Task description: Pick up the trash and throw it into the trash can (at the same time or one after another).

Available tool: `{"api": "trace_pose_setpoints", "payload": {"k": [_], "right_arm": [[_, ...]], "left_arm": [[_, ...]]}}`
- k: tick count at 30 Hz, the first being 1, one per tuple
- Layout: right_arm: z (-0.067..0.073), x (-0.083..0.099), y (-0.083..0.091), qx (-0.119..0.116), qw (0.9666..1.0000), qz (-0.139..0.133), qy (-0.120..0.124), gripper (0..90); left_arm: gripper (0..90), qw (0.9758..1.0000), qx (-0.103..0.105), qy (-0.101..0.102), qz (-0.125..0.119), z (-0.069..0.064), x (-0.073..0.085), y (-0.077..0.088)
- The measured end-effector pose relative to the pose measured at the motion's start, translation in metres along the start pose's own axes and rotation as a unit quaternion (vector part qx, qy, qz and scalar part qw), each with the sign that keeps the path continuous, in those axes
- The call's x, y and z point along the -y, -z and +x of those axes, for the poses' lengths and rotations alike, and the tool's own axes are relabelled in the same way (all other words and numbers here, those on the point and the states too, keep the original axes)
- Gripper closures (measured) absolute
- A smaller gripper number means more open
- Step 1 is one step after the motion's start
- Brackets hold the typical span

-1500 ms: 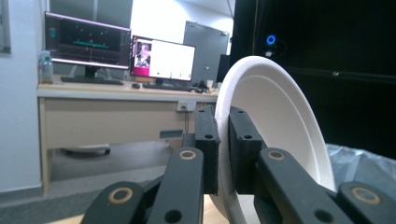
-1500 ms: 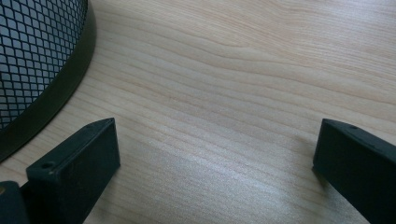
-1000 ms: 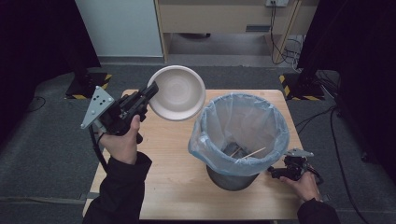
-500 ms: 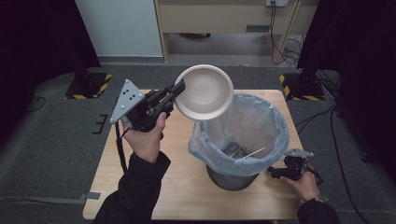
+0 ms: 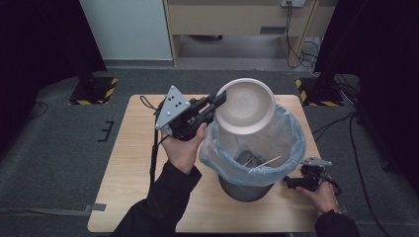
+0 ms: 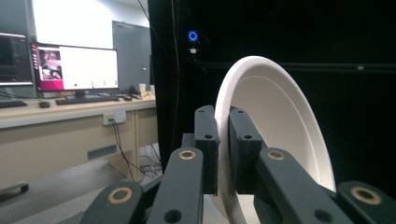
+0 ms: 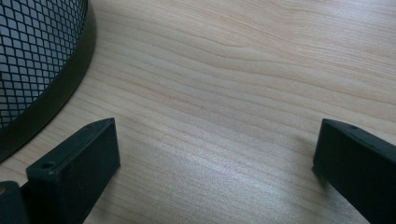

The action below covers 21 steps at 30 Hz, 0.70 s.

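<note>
The left gripper [image 5: 220, 101] is clamping the rim of a white bowl [image 5: 245, 106], holding it tilted on edge over the far left rim of the bin [image 5: 247, 185], which is standing near the table's [image 5: 133, 148] near right edge. The right gripper [image 5: 291, 182] is resting beside the bin, jaws apart.

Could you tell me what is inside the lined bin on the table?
Inside the bin, past its blue liner, thin wooden sticks lie on dark contents. The white plate, held over the rim by the left gripper, covers the far part.
</note>
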State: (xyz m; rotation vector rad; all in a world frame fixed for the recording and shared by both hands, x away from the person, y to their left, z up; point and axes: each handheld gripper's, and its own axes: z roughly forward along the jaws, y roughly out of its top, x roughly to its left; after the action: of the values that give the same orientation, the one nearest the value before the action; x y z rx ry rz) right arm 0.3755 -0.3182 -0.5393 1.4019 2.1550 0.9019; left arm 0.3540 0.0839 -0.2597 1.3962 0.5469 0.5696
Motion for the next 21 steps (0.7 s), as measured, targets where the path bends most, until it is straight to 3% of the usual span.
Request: {"api": "trace_pose_setpoints", "payload": {"k": [5, 8, 11, 17, 20, 21], "right_arm": [[0.000, 0.000, 0.000, 0.000, 1.0000, 0.000, 0.000, 0.7], [0.000, 0.000, 0.000, 0.000, 1.0000, 0.000, 0.000, 0.7], [0.000, 0.000, 0.000, -0.001, 1.0000, 0.000, 0.000, 0.7], [0.000, 0.000, 0.000, -0.001, 1.0000, 0.000, 0.000, 0.7], [0.000, 0.000, 0.000, -0.001, 1.0000, 0.000, 0.000, 0.8], [0.000, 0.000, 0.000, -0.001, 1.0000, 0.000, 0.000, 0.8]], "left_arm": [[83.3, 0.9998, 0.009, 0.001, 0.016, -0.004, 0.010, -0.009], [81.3, 0.9985, 0.037, 0.010, 0.040, -0.005, 0.019, -0.016], [76.2, 0.9978, 0.047, 0.017, 0.044, -0.004, 0.021, -0.016], [68.7, 0.9981, 0.042, 0.009, 0.044, 0.000, 0.018, -0.001], [64.0, 0.9984, 0.028, 0.004, 0.049, 0.010, 0.015, 0.024], [63.1, 0.9984, 0.028, 0.004, 0.049, 0.010, 0.015, 0.024]]}}
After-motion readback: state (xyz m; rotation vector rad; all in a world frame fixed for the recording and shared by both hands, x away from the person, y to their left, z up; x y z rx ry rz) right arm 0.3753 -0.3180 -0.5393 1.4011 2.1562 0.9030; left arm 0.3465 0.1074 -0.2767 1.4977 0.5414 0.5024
